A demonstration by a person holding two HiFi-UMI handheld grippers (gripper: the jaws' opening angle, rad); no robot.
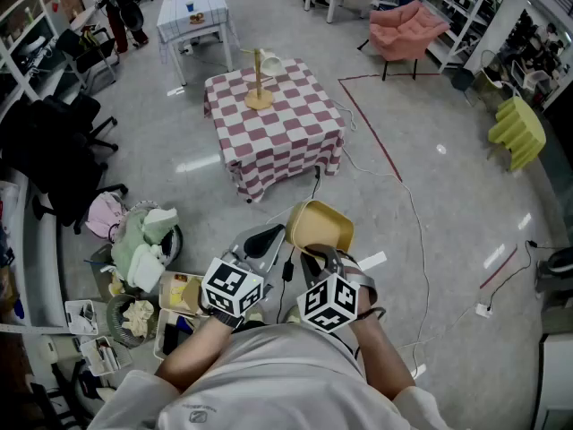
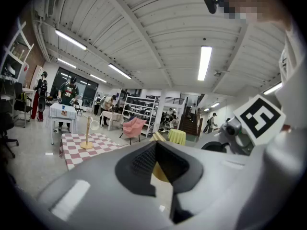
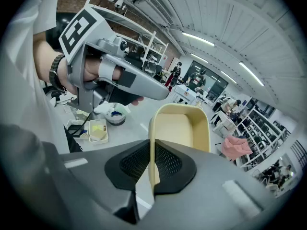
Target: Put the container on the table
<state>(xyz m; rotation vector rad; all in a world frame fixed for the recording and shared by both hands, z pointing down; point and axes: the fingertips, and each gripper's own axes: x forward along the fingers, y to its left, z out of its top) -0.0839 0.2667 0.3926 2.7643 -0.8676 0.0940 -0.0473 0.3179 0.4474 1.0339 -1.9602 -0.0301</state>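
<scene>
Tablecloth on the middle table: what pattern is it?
The tablecloth has pink-and-white checks; the head view shows it best.

A square tabletop (image 1: 286, 128) draped in a red-and-white checked cloth stands on the glossy grey floor (image 1: 430, 195); on it, near the far edge, stands an upright wooden stand with a round base (image 1: 259, 97)

Workshop floor: a pink armchair (image 1: 407, 27) stands near metal shelving (image 1: 466, 7) at the far end, a yellow-green seat (image 1: 517, 131) off to the right. A red tape line (image 1: 369, 133) and a white cable (image 1: 414, 231) cross the grey floor. At left, black office chairs (image 1: 54, 150), a heap of pale cloth (image 1: 143, 236) and a tray holding something yellow (image 1: 182, 292).
</scene>
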